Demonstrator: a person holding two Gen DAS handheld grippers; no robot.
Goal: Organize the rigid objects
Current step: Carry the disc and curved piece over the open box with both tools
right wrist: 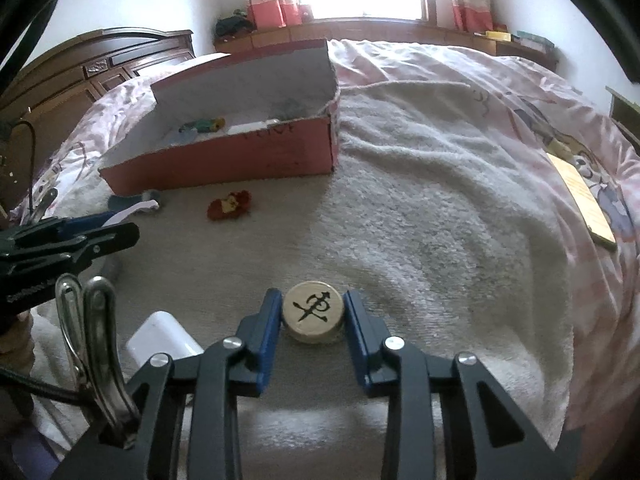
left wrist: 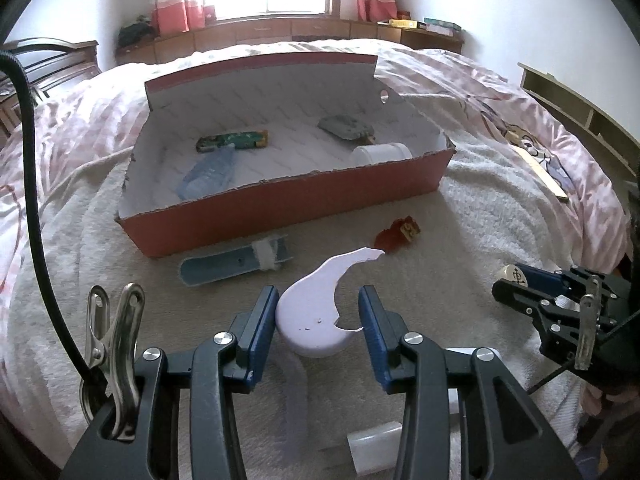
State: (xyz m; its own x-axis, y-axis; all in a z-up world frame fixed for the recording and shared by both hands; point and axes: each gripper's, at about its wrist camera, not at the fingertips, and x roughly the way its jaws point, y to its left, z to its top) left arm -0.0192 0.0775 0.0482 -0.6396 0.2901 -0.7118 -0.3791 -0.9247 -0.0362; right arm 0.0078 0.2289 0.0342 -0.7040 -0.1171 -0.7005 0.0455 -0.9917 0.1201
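My left gripper (left wrist: 318,298) is shut on a pale lilac comma-shaped piece (left wrist: 312,312), which hangs a little above the white blanket and casts a shadow below. My right gripper (right wrist: 313,298) is shut on a round wooden disc (right wrist: 313,316) with a black character on top; both blue pads touch its sides, low on the blanket. The left wrist view shows that gripper and the disc (left wrist: 514,274) at the right edge. An open red cardboard box (left wrist: 280,204) stands ahead, holding a green packet (left wrist: 232,142), a clear bottle (left wrist: 210,174), a grey item (left wrist: 344,126) and a white tub (left wrist: 382,154).
A blue curved piece (left wrist: 236,266) with a white band lies before the box, and a red toy (left wrist: 398,234) lies beside it. A white block (right wrist: 162,338) sits near my right gripper. A wooden ruler (right wrist: 584,200) lies at the bed's right side.
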